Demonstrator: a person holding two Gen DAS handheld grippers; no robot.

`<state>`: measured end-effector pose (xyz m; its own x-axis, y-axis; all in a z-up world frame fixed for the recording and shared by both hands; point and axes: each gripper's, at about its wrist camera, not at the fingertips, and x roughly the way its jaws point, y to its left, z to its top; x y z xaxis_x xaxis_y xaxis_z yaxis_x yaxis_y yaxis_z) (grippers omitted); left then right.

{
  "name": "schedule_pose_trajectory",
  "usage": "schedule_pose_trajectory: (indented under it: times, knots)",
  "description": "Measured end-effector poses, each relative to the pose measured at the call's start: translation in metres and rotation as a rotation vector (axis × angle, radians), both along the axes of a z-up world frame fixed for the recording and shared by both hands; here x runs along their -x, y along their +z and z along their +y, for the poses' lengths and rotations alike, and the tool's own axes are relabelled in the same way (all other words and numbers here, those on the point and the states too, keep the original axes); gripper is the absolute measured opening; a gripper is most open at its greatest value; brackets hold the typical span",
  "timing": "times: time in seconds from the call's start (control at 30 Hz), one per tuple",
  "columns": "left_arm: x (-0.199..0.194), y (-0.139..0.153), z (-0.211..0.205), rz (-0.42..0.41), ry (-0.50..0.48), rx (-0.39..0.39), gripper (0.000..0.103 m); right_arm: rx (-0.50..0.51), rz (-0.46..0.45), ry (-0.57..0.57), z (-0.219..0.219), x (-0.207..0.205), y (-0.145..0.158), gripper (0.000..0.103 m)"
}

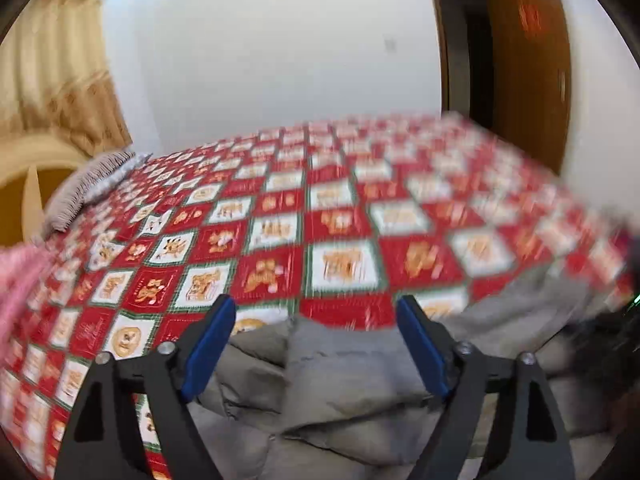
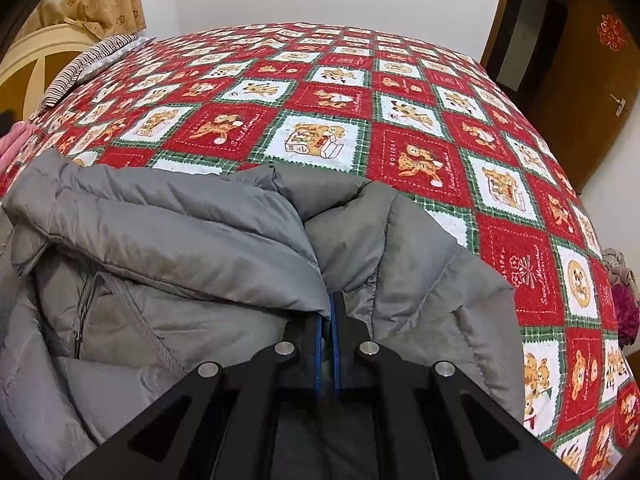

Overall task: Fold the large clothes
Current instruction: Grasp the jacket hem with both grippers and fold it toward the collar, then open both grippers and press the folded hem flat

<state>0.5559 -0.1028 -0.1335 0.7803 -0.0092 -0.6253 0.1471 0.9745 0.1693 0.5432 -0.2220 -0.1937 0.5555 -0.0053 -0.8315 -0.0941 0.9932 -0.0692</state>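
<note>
Right hand-held gripper pinched tight on a fold of the grey padded jacket, blue pads nearly together. Left hand-held gripper spread wide, nothing between its fingers, hovering over the jacket. Jacket lies bunched at near edge of the bed, on red teddy-bear checked quilt. Striped pillow far left.

Left wrist view: low over the near edge of the bed, facing along its two fingers across the red checked quilt toward the white wall; blurred. Right wrist view: steeper downward tilt, very close over the grey padded coat, which fills its lower left. Shared: quilt, coat, striped pillow at upper left, brown door at upper right.
</note>
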Motion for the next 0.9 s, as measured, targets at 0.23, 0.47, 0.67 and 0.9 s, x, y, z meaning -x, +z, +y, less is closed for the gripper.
schedule_pose_trajectory:
  times: [0.23, 0.47, 0.67, 0.9]
  knots:
    - [-0.011, -0.057, 0.011, 0.153, 0.046, 0.035, 0.086, -0.100, -0.063, -0.010, -0.017, 0.027, 0.031, 0.026]
    - [-0.005, -0.058, 0.002, 0.139, 0.031, -0.020, 0.085, -0.119, -0.246, -0.056, -0.005, 0.033, 0.094, 0.041]
    - [0.012, -0.009, -0.002, -0.023, 0.020, 0.064, 0.094, -0.151, -0.169, 0.037, 0.030, -0.008, 0.067, 0.041]
    - [-0.008, -0.043, -0.011, 0.102, 0.023, 0.076, 0.096, -0.148, -0.110, 0.038, 0.034, -0.011, 0.022, 0.041]
